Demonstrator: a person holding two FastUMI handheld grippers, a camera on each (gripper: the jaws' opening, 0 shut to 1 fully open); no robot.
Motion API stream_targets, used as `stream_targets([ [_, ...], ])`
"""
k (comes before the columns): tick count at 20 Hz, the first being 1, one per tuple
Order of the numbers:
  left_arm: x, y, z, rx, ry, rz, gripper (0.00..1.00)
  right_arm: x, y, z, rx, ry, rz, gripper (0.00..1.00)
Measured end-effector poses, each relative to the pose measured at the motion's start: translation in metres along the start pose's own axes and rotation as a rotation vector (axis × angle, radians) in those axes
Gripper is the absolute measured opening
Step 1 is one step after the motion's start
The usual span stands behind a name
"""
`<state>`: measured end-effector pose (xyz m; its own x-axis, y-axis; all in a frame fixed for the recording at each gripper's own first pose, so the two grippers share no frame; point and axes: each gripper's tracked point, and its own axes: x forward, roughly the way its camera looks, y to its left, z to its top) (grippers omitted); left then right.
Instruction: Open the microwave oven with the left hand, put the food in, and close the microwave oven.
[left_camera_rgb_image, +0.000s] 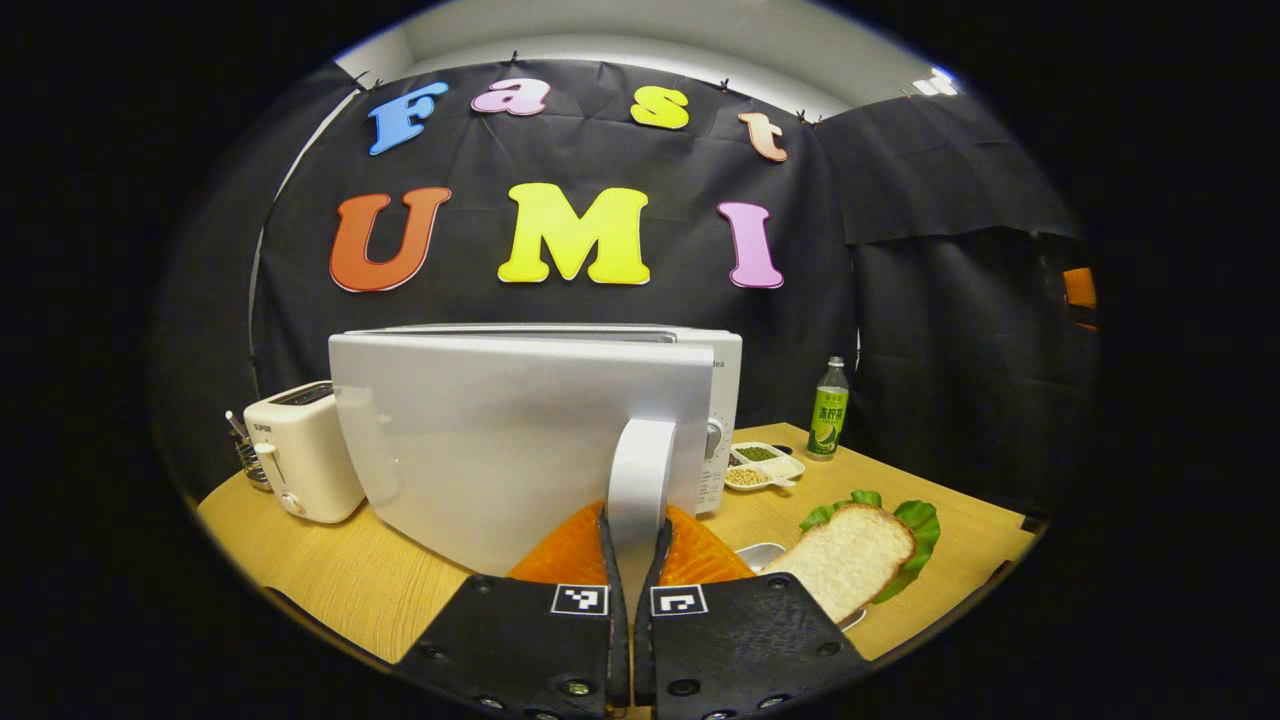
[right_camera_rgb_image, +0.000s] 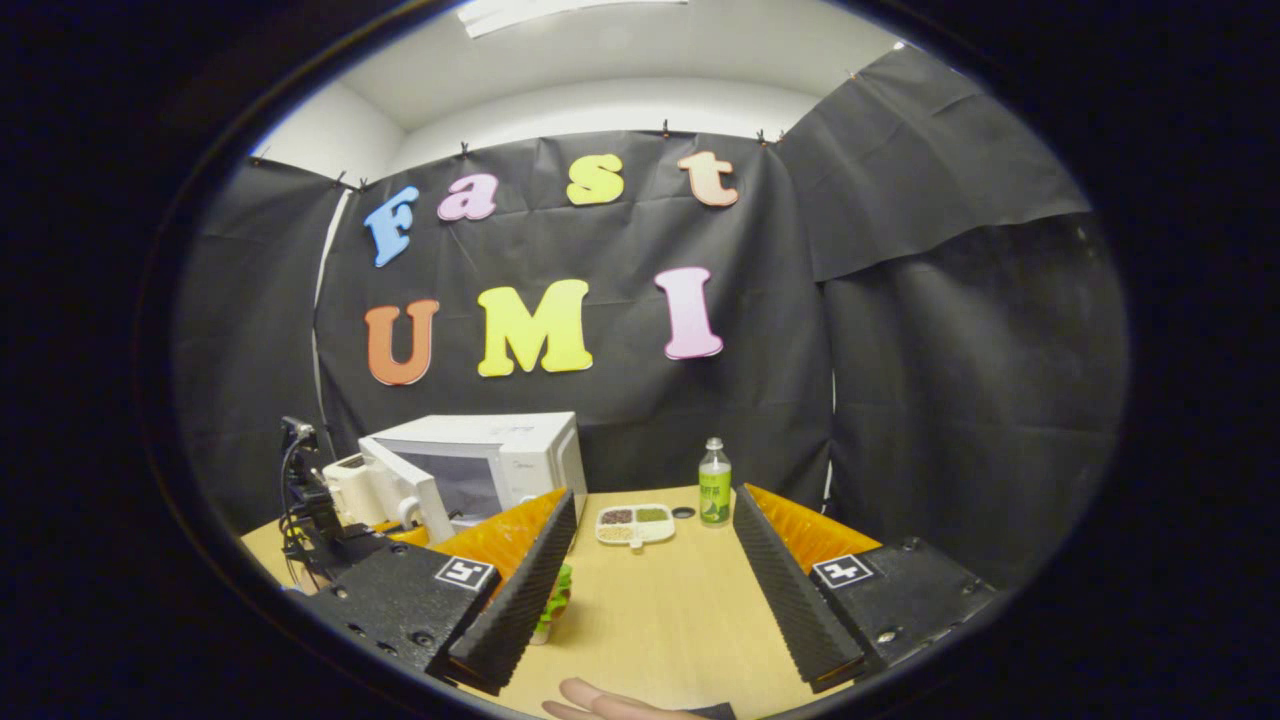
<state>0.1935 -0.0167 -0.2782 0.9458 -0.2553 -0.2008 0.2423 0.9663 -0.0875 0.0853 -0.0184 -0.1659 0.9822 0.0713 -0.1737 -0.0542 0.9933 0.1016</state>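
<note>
Door-opening is under way: the left hand-held gripper (left_camera_rgb_image: 634, 560) is pinching the microwave oven (left_camera_rgb_image: 520, 440) door handle (left_camera_rgb_image: 640, 470), the right hand-held gripper (right_camera_rgb_image: 650, 590) is hovering spread, and the sandwich (left_camera_rgb_image: 850, 555) near the surface's (left_camera_rgb_image: 330, 570) front edge is awaiting pickup.

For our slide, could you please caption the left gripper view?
Left tool shut on the microwave door handle, door partly open.

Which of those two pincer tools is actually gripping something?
The left gripper: its fingers pinch the microwave door handle. The right gripper is spread wide open over the table, holding nothing.
</note>
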Motion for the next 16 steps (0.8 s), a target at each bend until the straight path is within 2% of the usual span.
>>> stream_targets([
  [1,-0.01,0.005,-0.001,0.007,0.001,0.002,0.01,-0.002,0.008,0.0,0.009,0.003,0.015,0.92],
  [2,-0.02,0.012,-0.002,0.011,0.001,0.007,0.01,-0.002,0.015,-0.003,0.01,0.005,0.027,1.0],
  [3,-0.029,0.018,-0.005,0.015,0.009,0.013,0.01,-0.003,0.021,-0.004,0.005,0.007,0.033,0.92],
  [4,-0.039,0.026,-0.005,0.014,0.012,0.017,0.01,-0.004,0.025,-0.006,-0.003,0.007,0.036,1.0],
  [5,-0.051,0.034,-0.009,0.005,0.023,0.026,0.01,-0.004,0.029,-0.007,-0.01,0.01,0.038,1.0],
  [6,-0.061,0.039,-0.01,0.011,0.023,0.028,0.01,-0.006,0.035,-0.009,-0.012,0.014,0.044,0.92],
  [7,-0.075,0.05,-0.012,0.027,0.024,0.045,0.11,-0.007,0.042,-0.011,-0.006,0.019,0.053,0.92],
  [10,-0.114,0.093,-0.015,0.056,0.027,0.13,0.11,-0.01,0.062,-0.016,0.014,0.043,0.096,0.92],
  [11,-0.127,0.11,-0.014,0.054,0.022,0.165,0.18,-0.01,0.068,-0.017,0.013,0.051,0.108,0.92],
  [12,-0.141,0.125,-0.014,0.035,0.033,0.207,0.2,-0.01,0.073,-0.019,0.013,0.055,0.115,0.92],
  [16,-0.212,0.176,-0.008,-0.047,0.045,0.436,0.62,-0.009,0.093,-0.023,0.009,0.069,0.142,0.92],
])
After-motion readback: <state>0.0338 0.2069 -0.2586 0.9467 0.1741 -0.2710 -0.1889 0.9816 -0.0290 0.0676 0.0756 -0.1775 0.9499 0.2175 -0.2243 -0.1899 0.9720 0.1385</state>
